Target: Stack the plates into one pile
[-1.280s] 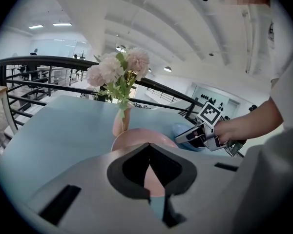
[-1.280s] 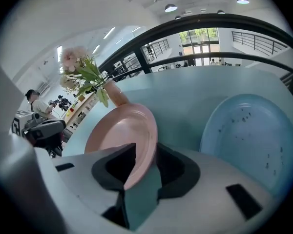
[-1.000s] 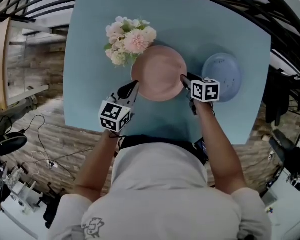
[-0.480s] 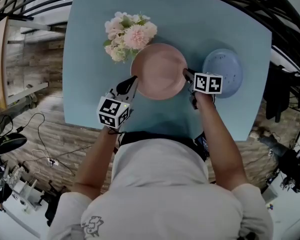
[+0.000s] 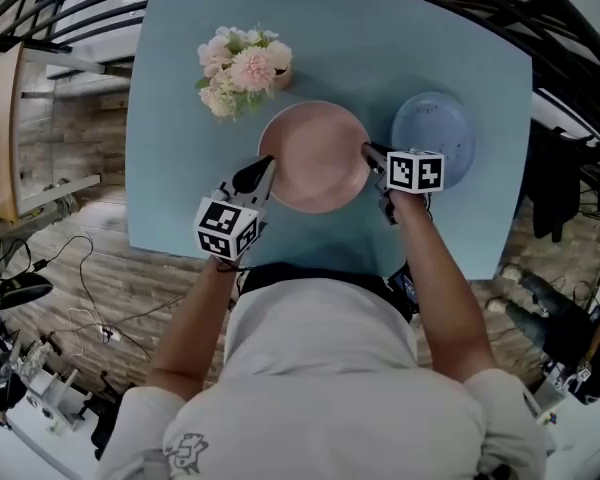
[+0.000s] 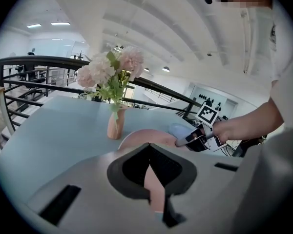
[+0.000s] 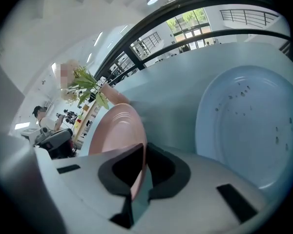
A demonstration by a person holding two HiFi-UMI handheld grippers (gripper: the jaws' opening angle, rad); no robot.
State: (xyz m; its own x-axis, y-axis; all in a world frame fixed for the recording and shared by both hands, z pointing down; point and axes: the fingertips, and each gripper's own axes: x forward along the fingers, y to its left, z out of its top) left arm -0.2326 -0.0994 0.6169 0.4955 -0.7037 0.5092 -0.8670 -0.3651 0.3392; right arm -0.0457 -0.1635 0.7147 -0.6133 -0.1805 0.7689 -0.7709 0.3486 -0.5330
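A pink plate (image 5: 315,156) sits mid-table, and a blue plate (image 5: 432,140) lies flat to its right. My left gripper (image 5: 260,175) is shut on the pink plate's near-left rim; in the left gripper view the rim (image 6: 151,138) runs between its pads. My right gripper (image 5: 370,156) has just been closing and is now shut on the same plate's right rim. In the right gripper view the pink plate (image 7: 118,126) stands edge-on between the pads, tilted and partly raised. The blue plate (image 7: 254,126) lies close beside it.
A small vase of pink and white flowers (image 5: 238,68) stands just behind and left of the pink plate. The light blue table (image 5: 180,168) ends at a near edge by my body. Dark railings run beyond its far side.
My right gripper's jaws have shut on the pink plate's right rim. The plate has shifted slightly toward me, away from the flowers. The left gripper keeps its hold.
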